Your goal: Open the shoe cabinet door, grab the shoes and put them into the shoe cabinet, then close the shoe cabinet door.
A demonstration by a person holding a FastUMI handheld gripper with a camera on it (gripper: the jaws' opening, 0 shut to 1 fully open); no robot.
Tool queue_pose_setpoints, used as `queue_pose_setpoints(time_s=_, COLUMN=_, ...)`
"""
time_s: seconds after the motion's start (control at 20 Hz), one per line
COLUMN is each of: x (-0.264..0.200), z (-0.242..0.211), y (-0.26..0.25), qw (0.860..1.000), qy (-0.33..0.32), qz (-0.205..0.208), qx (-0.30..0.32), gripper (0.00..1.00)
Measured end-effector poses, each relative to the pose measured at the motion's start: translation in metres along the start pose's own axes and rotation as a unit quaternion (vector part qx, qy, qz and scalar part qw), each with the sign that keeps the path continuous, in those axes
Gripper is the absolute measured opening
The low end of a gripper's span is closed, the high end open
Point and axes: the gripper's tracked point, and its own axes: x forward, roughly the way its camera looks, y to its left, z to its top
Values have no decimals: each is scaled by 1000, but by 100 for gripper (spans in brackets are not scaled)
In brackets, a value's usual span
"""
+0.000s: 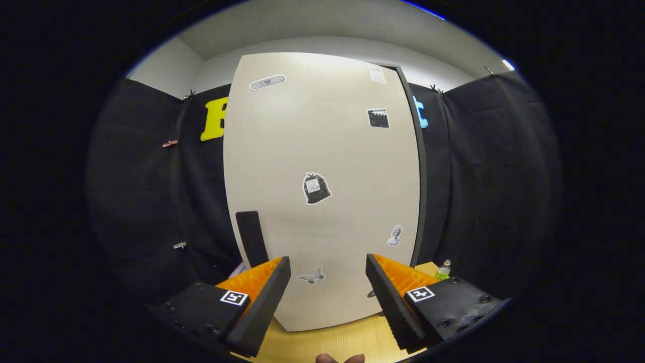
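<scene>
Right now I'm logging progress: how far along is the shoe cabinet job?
Nothing looks done yet: the shoe cabinet door stands shut, its black handle untouched. The hand-held gripper is open in front of the door, holding nothing. Left to do: open the door, load the shoes, close it.

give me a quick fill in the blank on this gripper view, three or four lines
1. The cabinet door ahead of the gripper is ____.
2. The gripper's fingers stand ____, with nothing between them.
3. The black handle sits near the door's ____ edge.
4. Just ahead of the fingers, a sticker on the door is shaped like a ____.

Missing words: shut; open; left; butterfly
</scene>
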Motion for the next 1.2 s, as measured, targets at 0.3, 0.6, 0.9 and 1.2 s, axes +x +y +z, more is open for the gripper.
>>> queue_pose_setpoints(time_s=0.3, x=-2, z=11, y=-14, qw=1000, qy=-14, qz=-1, qx=11, gripper=98)
queue_pose_setpoints(time_s=0.6, x=1, z=15, y=-19, qw=1000, qy=-22, qz=1, qx=3, gripper=98)
queue_pose_setpoints(time_s=0.9, x=2, z=19, y=-23, qw=1000, qy=-20, qz=1, qx=-1, gripper=98)
queue_pose_setpoints(time_s=1.2, x=1, z=16, y=-19, qw=1000, qy=-13, qz=10, qx=0, gripper=98)
